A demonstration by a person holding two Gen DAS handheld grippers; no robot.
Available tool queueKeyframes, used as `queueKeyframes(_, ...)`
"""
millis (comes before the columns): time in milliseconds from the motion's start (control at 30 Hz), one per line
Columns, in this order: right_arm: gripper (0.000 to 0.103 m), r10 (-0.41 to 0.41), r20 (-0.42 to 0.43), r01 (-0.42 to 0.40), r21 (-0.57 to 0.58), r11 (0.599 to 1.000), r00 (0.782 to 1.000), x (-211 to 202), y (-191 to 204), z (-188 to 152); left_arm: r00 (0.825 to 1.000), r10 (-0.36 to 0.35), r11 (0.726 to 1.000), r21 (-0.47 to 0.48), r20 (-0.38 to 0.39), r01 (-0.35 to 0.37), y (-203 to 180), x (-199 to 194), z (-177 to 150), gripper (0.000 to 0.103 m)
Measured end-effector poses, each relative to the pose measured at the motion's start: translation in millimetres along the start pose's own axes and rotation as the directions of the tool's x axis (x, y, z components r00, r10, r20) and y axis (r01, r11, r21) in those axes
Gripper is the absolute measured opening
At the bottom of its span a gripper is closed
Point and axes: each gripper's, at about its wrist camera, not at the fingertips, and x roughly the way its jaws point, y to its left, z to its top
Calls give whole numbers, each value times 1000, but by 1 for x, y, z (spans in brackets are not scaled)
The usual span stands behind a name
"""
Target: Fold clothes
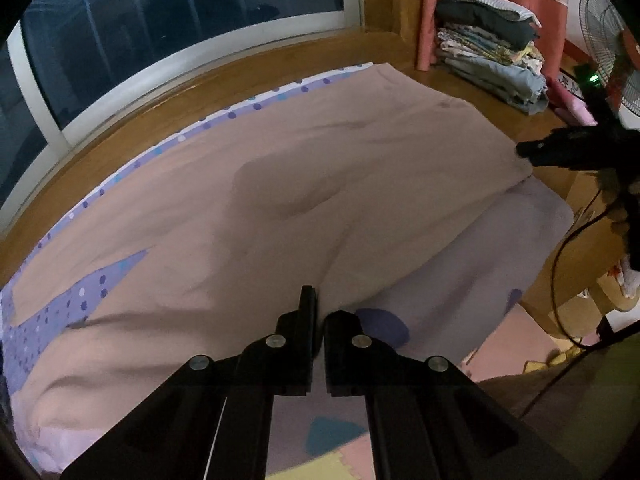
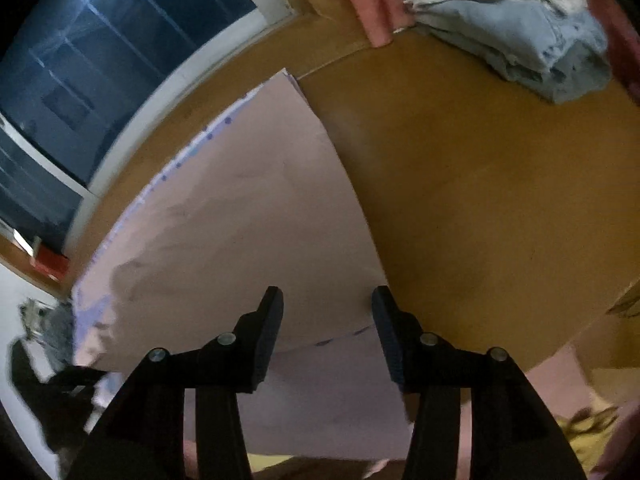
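Through my left wrist camera, my left tongs (image 1: 319,312) are clenched tight, their tips low over the near edge of the pink cloth (image 1: 304,184); whether a fold of it is pinched between them I cannot tell. The cloth lies spread across the wooden tabletop (image 1: 248,68) below the window (image 1: 160,12), with a purple dotted layer (image 1: 60,312) showing along its far edge and at the near left. A stack (image 1: 490,48) of folded clothes sits at the far right beside a red curtain (image 1: 436,12), well apart from the cloth. My right tongs (image 1: 536,152) reach in from the right at the cloth's right corner. Through my right wrist camera, the right tongs (image 2: 327,300) stand released, nothing between them, over the cloth's (image 2: 248,232) near right edge, where it meets the bare tabletop (image 2: 500,200). The stack (image 2: 520,36) sits at the far right.
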Motion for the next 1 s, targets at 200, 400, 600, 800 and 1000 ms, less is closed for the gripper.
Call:
queueKeyframes(200,48,28,-9,-28,2,1000,1000,7,-12,7,1000,-24,997,-78,-2,24,-13,-25,-3,4)
queueKeyframes(400,13,135,-43,-138,-73,988,990,3,-8,16,1000,17,993,-120,-24,-20,-30,-32,-10,4)
queueKeyframes(600,8,127,-41,-132,-187,973,991,-44,-7,40,998,45,989,-141,-41,-51,-46,-39,-14,3)
queueKeyframes(800,9,48,-118,-83,-312,947,992,-26,-14,32,992,21,982,-183,-126,-44,-60,-12,-34,3)
queueKeyframes(1000,23,19,-144,-72,-375,924,989,-11,-22,18,993,47,964,-256,-105,-73,-58,-11,-34,3)
